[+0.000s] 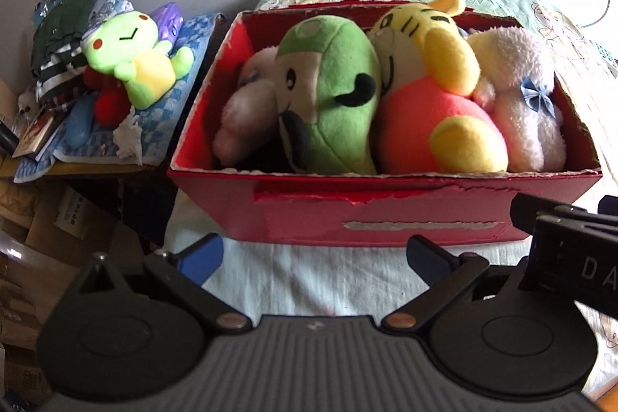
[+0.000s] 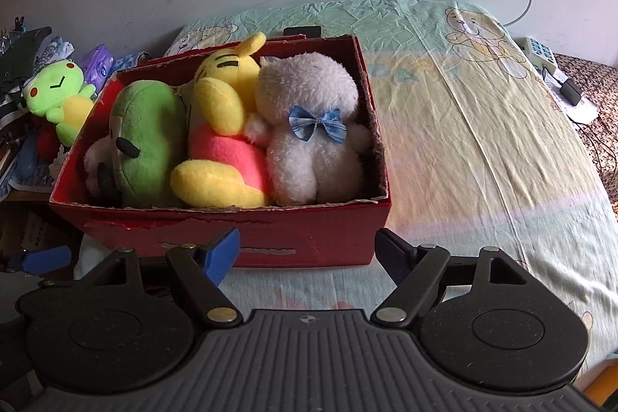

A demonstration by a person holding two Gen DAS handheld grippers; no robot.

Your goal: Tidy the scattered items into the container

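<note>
The torn red cardboard box (image 2: 270, 238) sits at the near left corner of the bed, its rim ragged. Packed side by side in it, filling it wall to wall, are a green plush (image 2: 148, 141), a yellow-and-pink tiger plush (image 2: 224, 149) and a white fluffy plush with a blue bow (image 2: 309, 141). The left gripper (image 1: 309, 253) and right gripper (image 2: 309, 253) hover just before the near wall, both spread wide and empty. The bedsheet (image 2: 483, 141) right of the box lies free, leaving room to withdraw. A lime frog plush (image 1: 139, 60) rests on a cluttered side surface (image 1: 96, 165), apart from the box; probably the tidying is done.
</note>
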